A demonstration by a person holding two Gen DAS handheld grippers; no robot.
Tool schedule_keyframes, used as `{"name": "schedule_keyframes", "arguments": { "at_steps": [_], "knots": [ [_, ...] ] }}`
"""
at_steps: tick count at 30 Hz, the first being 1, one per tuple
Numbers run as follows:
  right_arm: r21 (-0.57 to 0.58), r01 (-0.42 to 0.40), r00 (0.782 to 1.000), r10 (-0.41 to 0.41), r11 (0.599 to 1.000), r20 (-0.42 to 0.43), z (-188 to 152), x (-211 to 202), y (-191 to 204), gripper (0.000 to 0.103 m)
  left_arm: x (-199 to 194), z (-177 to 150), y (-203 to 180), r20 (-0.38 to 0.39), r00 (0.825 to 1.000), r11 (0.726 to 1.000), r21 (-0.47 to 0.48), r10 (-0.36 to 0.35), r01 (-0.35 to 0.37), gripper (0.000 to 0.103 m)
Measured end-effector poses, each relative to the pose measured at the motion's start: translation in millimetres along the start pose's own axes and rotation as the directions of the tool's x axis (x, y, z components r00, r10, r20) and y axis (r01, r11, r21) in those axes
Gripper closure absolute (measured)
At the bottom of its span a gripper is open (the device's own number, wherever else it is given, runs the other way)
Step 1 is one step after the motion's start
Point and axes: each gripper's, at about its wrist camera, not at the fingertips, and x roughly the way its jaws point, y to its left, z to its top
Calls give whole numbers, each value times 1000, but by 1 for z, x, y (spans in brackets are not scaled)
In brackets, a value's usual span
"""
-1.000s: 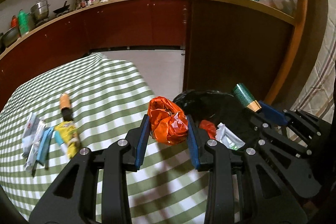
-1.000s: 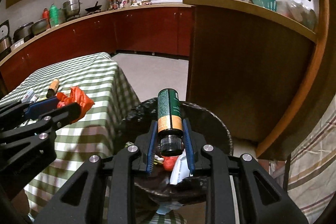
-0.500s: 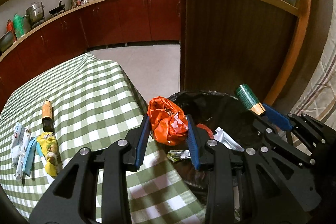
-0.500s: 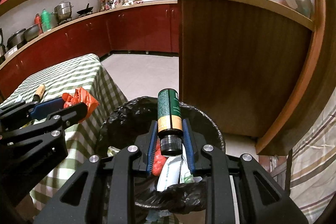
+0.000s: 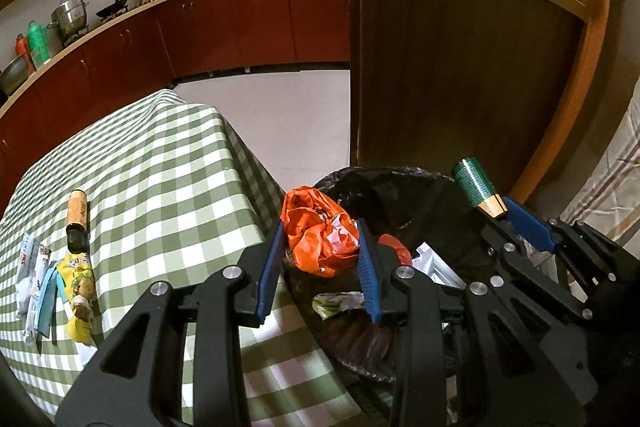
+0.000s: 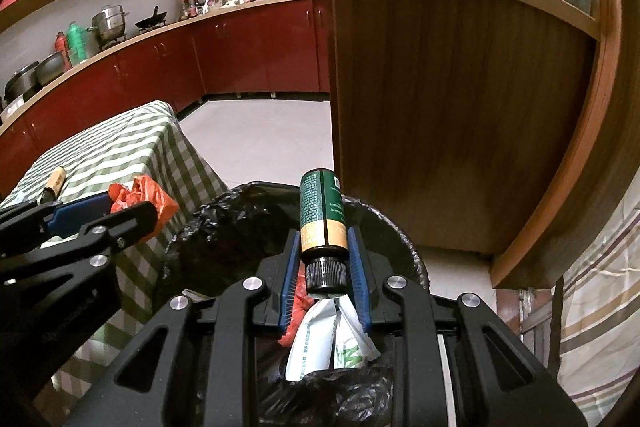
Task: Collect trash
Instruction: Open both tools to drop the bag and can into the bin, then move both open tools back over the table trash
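My left gripper [image 5: 320, 241] is shut on a crumpled orange plastic bag [image 5: 316, 227] and holds it over the near rim of the black-lined trash bin [image 5: 384, 179]. My right gripper [image 6: 323, 247] is shut on a green and tan bottle [image 6: 322, 211], cap toward me, above the bin [image 6: 224, 223]. The bottle [image 5: 476, 187] also shows at the right of the left wrist view, and the orange bag [image 6: 144, 195] at the left of the right wrist view. White, red and green wrappers [image 6: 324, 339] lie inside the bin.
A green-checked table [image 5: 160, 179] stands left of the bin with a small brown bottle [image 5: 77, 215], a yellow packet [image 5: 78, 287] and white and blue wrappers [image 5: 34, 279]. A wooden counter [image 6: 440, 107] rises just behind the bin. A striped cloth [image 6: 600, 287] hangs at the right.
Both grippers moved rightward off the table toward the bin, still holding their items. The orange bag now hangs over the bin's rim and the bottle is over the bin's middle.
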Motion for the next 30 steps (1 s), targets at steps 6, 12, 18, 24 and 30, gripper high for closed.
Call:
{"name": "schedule_keyframes", "arguments": {
  "at_steps": [6,12,18,24,30],
  "knots": [
    [20,-10,1000,11,1000,-22,-2,8,-6,77,6,2,1,-32,999,1000,-12,3,-3,56],
    [27,0,1000,1,1000,-16,0,7,-8,63,11,1,2,-53,999,1000,-20,-9,8,49],
    [43,18,1000,-18,999,2,2,-3,-9,50,10,1,6,-48,999,999,-37,-16,14,44],
    [71,10,1000,-11,997,12,2,-9,-11,33,-2,-4,19,-32,999,999,-50,2,-4,36],
    [59,14,999,-16,998,33,3,-18,2,30,-21,-14,52,-25,999,995,-95,37,-39,31]
  ]
}}
